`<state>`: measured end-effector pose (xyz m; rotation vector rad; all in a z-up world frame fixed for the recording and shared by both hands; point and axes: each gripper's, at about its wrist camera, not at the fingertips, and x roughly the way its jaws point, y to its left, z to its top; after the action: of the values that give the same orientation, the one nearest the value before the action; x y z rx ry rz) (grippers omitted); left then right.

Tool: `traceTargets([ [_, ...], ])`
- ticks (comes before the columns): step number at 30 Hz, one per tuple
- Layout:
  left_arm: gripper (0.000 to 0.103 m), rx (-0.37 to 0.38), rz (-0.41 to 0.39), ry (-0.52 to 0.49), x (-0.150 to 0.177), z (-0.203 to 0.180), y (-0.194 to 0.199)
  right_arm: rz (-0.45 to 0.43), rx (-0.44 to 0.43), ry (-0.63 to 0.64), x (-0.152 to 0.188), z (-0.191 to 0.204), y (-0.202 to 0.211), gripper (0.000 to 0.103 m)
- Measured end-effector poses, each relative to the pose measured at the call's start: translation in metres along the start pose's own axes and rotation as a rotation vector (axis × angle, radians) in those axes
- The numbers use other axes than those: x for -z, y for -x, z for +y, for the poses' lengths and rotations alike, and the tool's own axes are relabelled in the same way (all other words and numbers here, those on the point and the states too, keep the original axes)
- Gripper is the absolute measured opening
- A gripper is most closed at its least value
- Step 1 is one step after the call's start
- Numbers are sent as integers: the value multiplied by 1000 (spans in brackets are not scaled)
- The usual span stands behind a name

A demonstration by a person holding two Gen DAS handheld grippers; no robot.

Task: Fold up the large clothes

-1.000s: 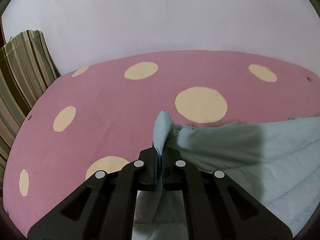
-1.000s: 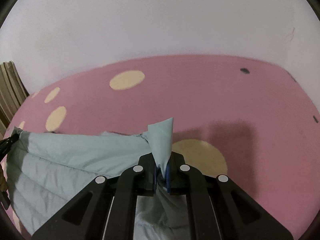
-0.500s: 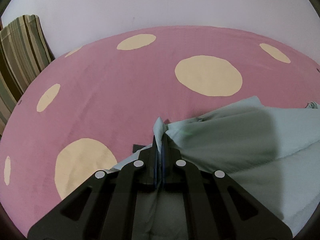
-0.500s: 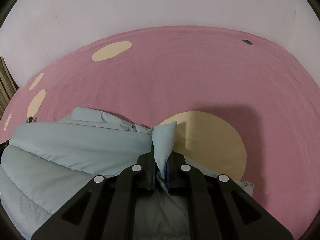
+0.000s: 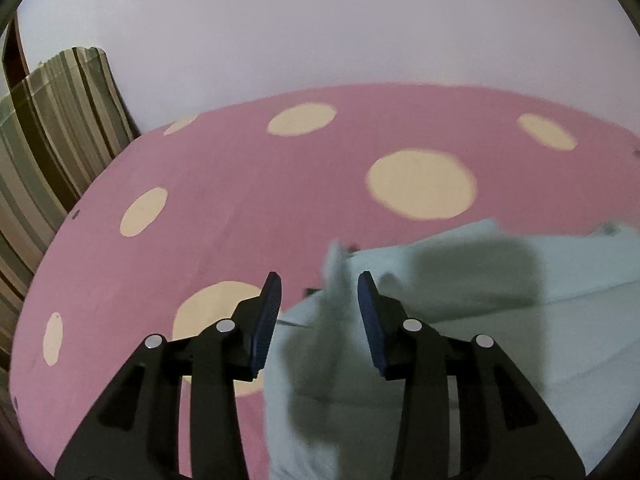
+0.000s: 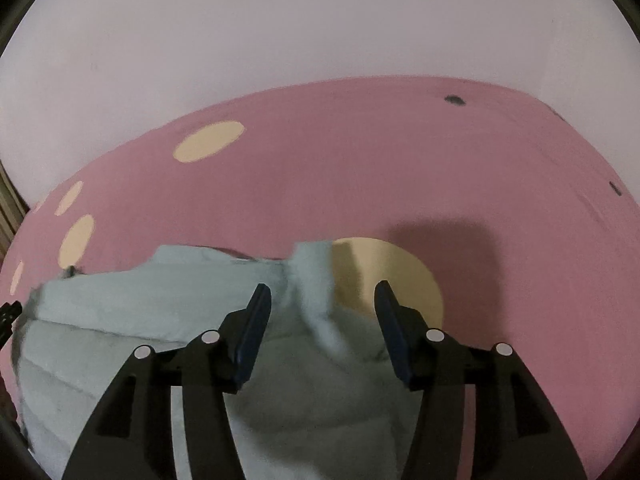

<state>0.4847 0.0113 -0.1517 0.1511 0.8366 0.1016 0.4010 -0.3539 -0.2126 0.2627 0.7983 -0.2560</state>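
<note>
Pink bedspread with cream polka dots (image 5: 248,200) carries the pale blue quilted garment (image 6: 168,320). Left gripper (image 5: 319,312) and right gripper (image 6: 323,320) are both opening, corners standing loose between unpressed pads. I'd lift straight away so the fold stays put.

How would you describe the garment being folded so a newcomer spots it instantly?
Look at the pink bedspread dotted with cream circles. On its near side lies the pale blue-green quilted garment, its corners between both opening grippers. It is the only plain, stitched, puffy fabric there.
</note>
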Motion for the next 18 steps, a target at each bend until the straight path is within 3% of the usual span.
traceTargets([
  [4, 40, 121, -27, 9, -3, -35, 27, -25, -65, 49, 6, 46, 17, 50],
  [8, 40, 162, -6, -40, 5, -79, 20, -9, -113, 125, 13, 91, 14, 50],
  [14, 42, 142, 53, -44, 26, -94, -22, 69, -88, 190, 27, 113, -27, 50],
  [18, 42, 131, 40, -66, 32, -101, -29, 52, -43, 223, 37, 120, -39, 50],
])
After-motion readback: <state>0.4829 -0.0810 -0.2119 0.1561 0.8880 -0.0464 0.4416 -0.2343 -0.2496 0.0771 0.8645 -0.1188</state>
